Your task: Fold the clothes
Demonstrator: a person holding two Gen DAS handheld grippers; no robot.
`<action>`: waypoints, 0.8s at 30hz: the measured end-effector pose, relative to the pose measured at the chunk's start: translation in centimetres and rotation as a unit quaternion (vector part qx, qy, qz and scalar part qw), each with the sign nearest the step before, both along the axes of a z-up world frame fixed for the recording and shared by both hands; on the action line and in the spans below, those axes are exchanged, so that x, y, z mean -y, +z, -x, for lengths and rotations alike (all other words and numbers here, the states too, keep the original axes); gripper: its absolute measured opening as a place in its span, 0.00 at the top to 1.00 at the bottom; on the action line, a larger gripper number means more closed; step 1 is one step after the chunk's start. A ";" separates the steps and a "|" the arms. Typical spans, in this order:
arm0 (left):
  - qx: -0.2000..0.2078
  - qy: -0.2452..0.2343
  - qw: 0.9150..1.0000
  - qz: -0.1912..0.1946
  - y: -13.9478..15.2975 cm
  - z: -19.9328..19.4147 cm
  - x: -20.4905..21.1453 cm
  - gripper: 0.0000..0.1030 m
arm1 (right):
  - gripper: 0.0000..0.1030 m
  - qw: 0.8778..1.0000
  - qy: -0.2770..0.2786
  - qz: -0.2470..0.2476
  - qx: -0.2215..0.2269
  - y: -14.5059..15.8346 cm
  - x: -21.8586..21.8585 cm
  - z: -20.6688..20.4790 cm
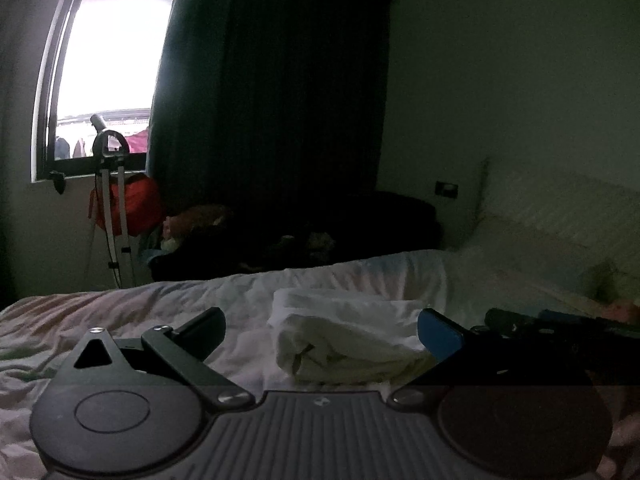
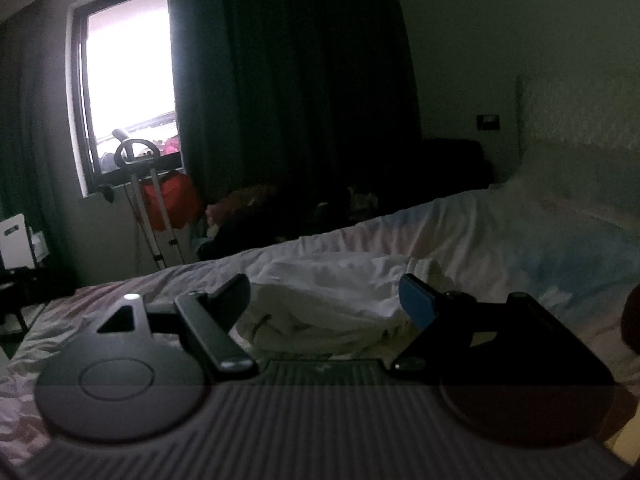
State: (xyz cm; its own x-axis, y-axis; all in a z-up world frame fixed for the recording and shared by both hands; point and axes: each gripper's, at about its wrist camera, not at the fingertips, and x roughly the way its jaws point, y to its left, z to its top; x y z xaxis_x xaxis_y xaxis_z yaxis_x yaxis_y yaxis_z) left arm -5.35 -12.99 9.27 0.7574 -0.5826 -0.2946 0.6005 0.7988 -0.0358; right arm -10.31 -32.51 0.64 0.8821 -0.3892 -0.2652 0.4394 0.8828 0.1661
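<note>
A white folded garment (image 1: 344, 340) lies on the pale, wrinkled bed sheet (image 1: 120, 320). My left gripper (image 1: 320, 332) is open, its two fingers standing on either side of the garment's near end without closing on it. In the right wrist view the same white garment (image 2: 320, 304) lies bunched between and just beyond my right gripper (image 2: 324, 300), which is also open. At the right edge of the left wrist view, the dark body of the other gripper (image 1: 552, 328) rests low over the bed.
A window (image 1: 108, 68) and a dark curtain (image 1: 272, 100) fill the far wall. Below the window stand a tripod (image 1: 112, 216) and a red bag (image 1: 140, 204). Dark clutter (image 1: 280, 244) lies beyond the bed's far edge. Pillows (image 1: 560, 232) sit at the right.
</note>
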 end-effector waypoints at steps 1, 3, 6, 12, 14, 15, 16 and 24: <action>0.002 0.004 1.000 -0.005 -0.6 -0.3 0.0 0.00 | 0.19 1.000 -0.002 0.001 -0.002 -0.5 -0.1 -0.2; 0.001 0.015 1.000 -0.018 -2.0 -0.9 0.2 0.00 | 0.19 1.000 -0.006 0.003 -0.005 -1.5 -0.3 -0.7; -0.009 0.017 0.999 -0.029 -3.8 -1.8 0.4 0.01 | 0.19 1.000 -0.012 0.006 -0.010 -2.9 -0.5 -1.3; -0.016 0.016 0.999 -0.039 -5.9 -2.7 1.0 0.01 | 0.19 1.000 -0.022 0.010 -0.019 -4.9 -0.9 -2.2; -0.018 0.015 0.999 -0.042 -6.2 -2.7 1.1 0.01 | 0.20 0.999 -0.024 0.011 -0.020 -5.0 -1.0 -2.1; -0.019 0.014 0.999 -0.044 -6.2 -2.7 1.1 0.01 | 0.20 0.999 -0.025 0.012 -0.021 -5.0 -1.0 -2.1; -0.020 0.013 0.999 -0.045 -6.3 -2.7 1.2 0.01 | 0.19 0.999 -0.027 0.012 -0.022 -5.1 -1.0 -2.1; -0.033 0.013 0.999 -0.032 -6.4 -2.7 1.0 0.01 | 0.19 0.999 -0.036 0.016 -0.029 -5.4 -1.1 -2.0</action>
